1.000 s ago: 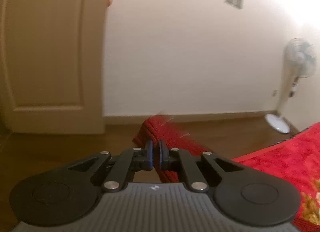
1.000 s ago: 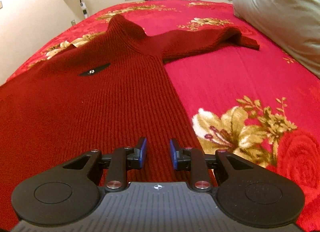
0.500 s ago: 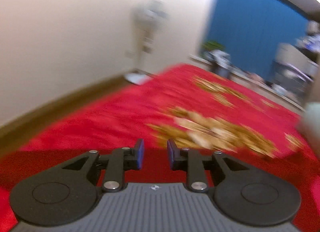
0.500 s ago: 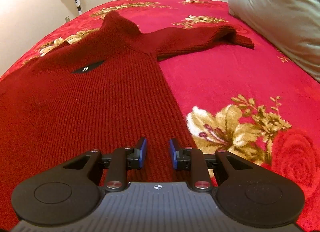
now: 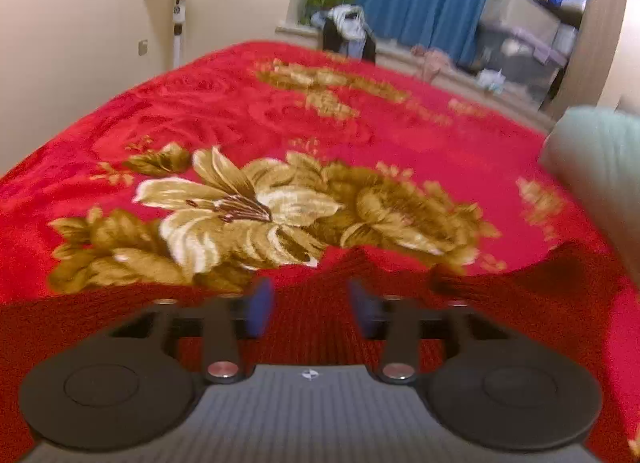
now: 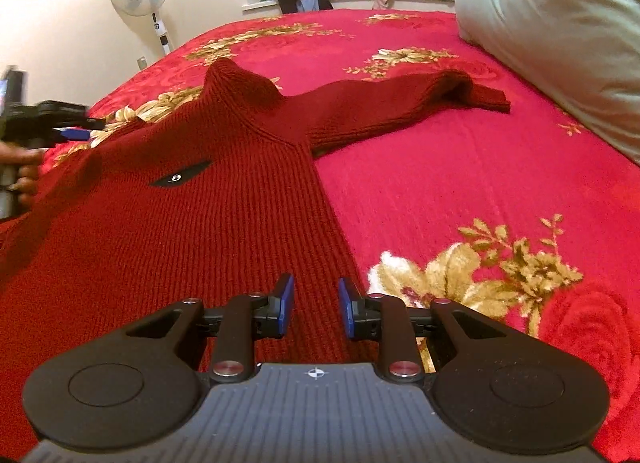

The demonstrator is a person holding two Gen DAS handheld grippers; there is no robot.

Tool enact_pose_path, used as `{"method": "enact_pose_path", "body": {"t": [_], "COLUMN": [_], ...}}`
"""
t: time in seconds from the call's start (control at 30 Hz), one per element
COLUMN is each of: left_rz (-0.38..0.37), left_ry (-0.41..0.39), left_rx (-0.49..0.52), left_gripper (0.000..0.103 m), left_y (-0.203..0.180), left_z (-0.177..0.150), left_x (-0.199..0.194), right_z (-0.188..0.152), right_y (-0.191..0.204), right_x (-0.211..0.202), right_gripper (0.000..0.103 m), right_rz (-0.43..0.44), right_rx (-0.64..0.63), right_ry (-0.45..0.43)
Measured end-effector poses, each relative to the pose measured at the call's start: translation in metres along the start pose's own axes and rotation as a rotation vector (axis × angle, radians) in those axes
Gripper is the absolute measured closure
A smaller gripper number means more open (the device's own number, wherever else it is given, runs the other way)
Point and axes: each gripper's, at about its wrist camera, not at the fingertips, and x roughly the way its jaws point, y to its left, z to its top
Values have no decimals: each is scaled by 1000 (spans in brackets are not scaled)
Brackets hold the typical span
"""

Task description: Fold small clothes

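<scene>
Bed (image 6: 460,191) with red flowered blanket carries the task's thing: a dark red ribbed sweater (image 6: 192,231), lying front up, body flat across the near left part, high collar toward the far end, one sleeve (image 6: 400,111) stretched out to the right toward a pale green pillow (image 6: 560,35). The other sleeve is not visible. Step in hand, as judged: laying out is done and the first fold is being set up. Left gripper (image 5: 310,305) hovers over the sweater's upper edge; its fingers are opening, fabric below but none pinched. Right gripper (image 6: 314,303) sits over the right side edge near the hem, fingers narrow, gap empty. Next move calls for lowering both and pinching one layer edge cleanly.
</scene>
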Motion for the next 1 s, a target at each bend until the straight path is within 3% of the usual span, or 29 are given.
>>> {"method": "enact_pose_path", "body": {"t": [0.1,0.13,0.17,0.2,0.23,0.3,0.33,0.37,0.43,0.47,0.5,0.53,0.57,0.63,0.77,0.83,0.9,1.0], "left_rz": [42,42,23,3,22,125,152,154,200,249,277,255,202,73,-44,-46,-23,18], "left_ry": [36,52,74,102,64,-114,-130,-95,4,-38,-128,-191,-208,-198,-119,-49,150,103], "left_rx": [45,50,64,100,134,37,-48,-61,118,189,214,200,177,138,179,205,230,309], "left_gripper": [45,52,89,92,94,94,94,92,86,82,77,68,66,66,66,65,60,60], "left_y": [-7,-6,-6,-6,-6,11,21,22,0,-12,-21,-25,-28,-35,-55,-59,-58,-66], "left_z": [5,3,3,3,7,17,19,18,13,10,6,3,-1,-16,-54,-79,-105,-110], "left_x": [36,43,51,55,52,33,31,37,48,41,26,11,1,-16,-35,-37,-20,-47], "right_z": [1,1,1,2,2,3,4,4,4,3,2,1,0,-3,-8,-7,-7,-7], "right_y": [-2,-3,-4,-5,-5,-8,-9,-9,-8,-7,-7,-6,-5,-5,-8,-9,-8,-7], "right_x": [0,1,1,2,3,4,4,4,5,6,7,8,10,14,18,19,18,11], "right_gripper": [77,77,77,77,77,77,77,77,77,77,77,77,77,77,77,77,77,77], "right_rz": [10,13,16,16,14,12,13,12,7,3,-2,-10,-24,-55,-87,-87,-92,-83], "right_rx": [-2,-5,-8,-11,-12,-4,0,1,-2,-7,-13,-20,-29,-43,-44,-38,-37,-14], "right_ry": [6,8,10,12,15,21,21,22,29,35,42,51,66,91,121,122,122,107]}}
